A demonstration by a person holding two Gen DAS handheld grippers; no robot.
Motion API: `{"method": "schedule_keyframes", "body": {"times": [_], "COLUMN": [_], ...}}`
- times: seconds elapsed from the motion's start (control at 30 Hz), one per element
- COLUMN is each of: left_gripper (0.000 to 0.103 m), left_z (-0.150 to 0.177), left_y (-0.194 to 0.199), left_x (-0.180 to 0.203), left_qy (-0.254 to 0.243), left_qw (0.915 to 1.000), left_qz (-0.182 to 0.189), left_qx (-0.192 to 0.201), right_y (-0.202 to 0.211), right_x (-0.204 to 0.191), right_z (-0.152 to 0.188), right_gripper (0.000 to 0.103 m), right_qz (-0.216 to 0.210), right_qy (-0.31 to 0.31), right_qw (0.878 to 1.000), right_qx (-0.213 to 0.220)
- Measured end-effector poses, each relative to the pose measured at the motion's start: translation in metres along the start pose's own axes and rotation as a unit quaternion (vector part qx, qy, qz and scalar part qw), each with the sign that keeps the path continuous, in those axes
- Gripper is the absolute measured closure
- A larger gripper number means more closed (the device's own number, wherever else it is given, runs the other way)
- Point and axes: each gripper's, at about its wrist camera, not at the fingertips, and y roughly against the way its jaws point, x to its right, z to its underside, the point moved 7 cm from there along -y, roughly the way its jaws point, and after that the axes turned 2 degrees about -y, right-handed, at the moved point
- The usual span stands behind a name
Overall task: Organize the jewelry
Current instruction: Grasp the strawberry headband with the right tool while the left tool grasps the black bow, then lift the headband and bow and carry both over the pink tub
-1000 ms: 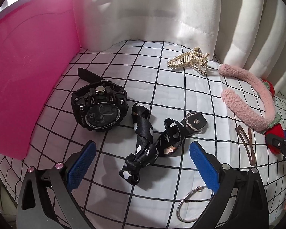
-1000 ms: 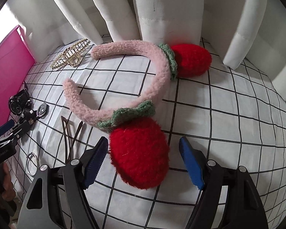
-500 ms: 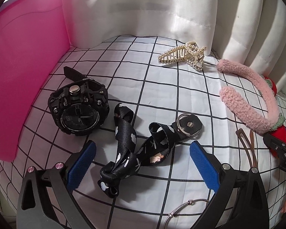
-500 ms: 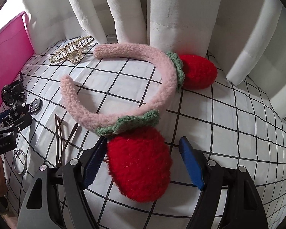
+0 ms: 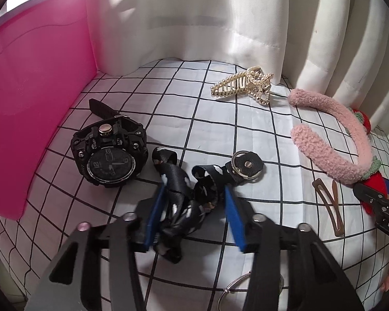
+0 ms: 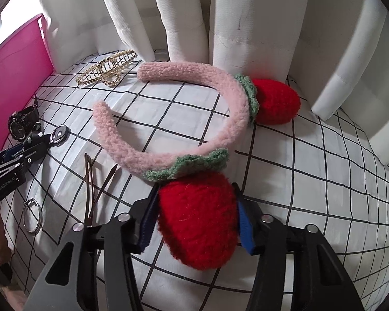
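My left gripper has closed around the black patterned strap with its metal key ring end; the pads press its bunched middle. A black watch lies left of it. My right gripper is shut on the red strawberry of the pink fuzzy headband, which lies on the checked cloth. The headband also shows in the left wrist view.
A pink box stands at the left. A gold pearl hair claw lies near the white curtain. Brown snap clips and a metal ring lie between the grippers.
Both grippers have closed: the left onto the black strap, the right onto the red strawberry. The left gripper also moved forward over the strap.
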Motion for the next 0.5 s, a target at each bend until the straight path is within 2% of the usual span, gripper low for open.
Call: {"method": "schedule_keyframes", "body": {"times": [0.03,0.13,0.5], "left_gripper": [0.082,0.089,0.091], "left_z": [0.0,0.0,-0.009], "left_y": [0.001,0.003,0.054], "left_x": [0.0,-0.001,-0.002], "left_qy": [-0.002,0.004,0.004], "left_qw": [1.0,1.0,0.999], "left_qz": [0.0,0.006,0.033], "left_qx": [-0.001,-0.003,0.029], "right_y": [0.001,0.003,0.041], "right_x": [0.0,0.002,0.003], "right_z": [0.0,0.001,-0.002], "right_gripper": [0.059,0.063,0.065], "right_qz": [-0.001,-0.014,-0.054], "right_qy": [-0.001,-0.015,-0.057], "right_qw": [1.0,1.0,0.997], "right_qx": [0.0,0.001,0.026]}}
